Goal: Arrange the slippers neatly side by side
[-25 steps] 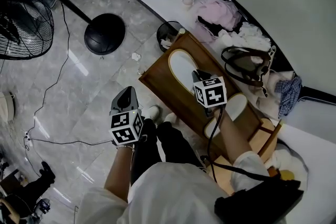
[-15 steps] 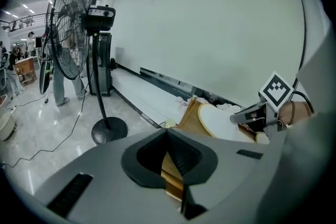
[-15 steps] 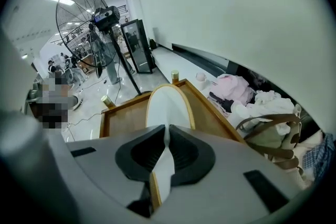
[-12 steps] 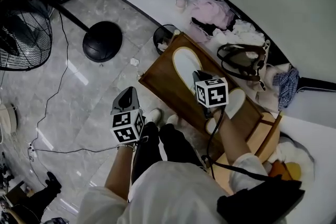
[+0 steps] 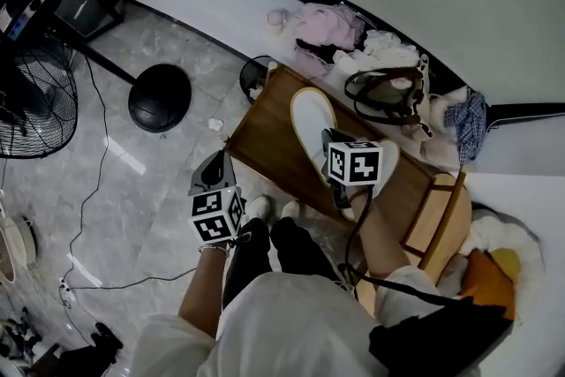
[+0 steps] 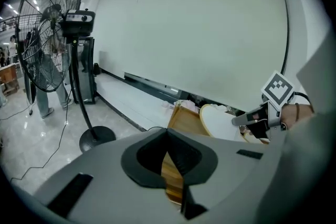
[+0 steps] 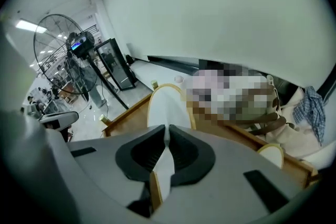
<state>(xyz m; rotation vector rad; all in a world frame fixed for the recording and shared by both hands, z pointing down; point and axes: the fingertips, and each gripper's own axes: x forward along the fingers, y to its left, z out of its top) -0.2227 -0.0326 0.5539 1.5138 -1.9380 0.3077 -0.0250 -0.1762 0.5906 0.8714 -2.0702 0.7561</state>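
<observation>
Head view shows the slipper (image 5: 309, 115), white with a tan rim, lying lengthwise on the far-left part of the wooden tabletop (image 5: 263, 137). Its near end is pinched in the right tool (image 7: 167, 136). That tool's jaws are drawn almost together on the slipper's edge, and tan rim and white sole show between them in the right gripper view. Compared with a second ago, the tool and the end it holds have shifted toward the second slipper (image 5: 388, 168). That one lies just to the right, half hidden behind the tool's marker cube. The strip of bare wood between the pair has narrowed, yet the two still appear to splay apart at their far ends instead of lying parallel. By these pictures the alignment is under way but not finished. The held slipper probably still needs swinging round to match its partner before it is let go. The left tool (image 5: 216, 162), jaws pressed together on nothing, hangs off the near-left edge of the tabletop above the marble floor and takes no part in the move. Farther out, a fan's round black base (image 5: 159, 97) stands on the floor to the left, and a heap of clothes with a bag (image 5: 384, 93) lies along the far side.
</observation>
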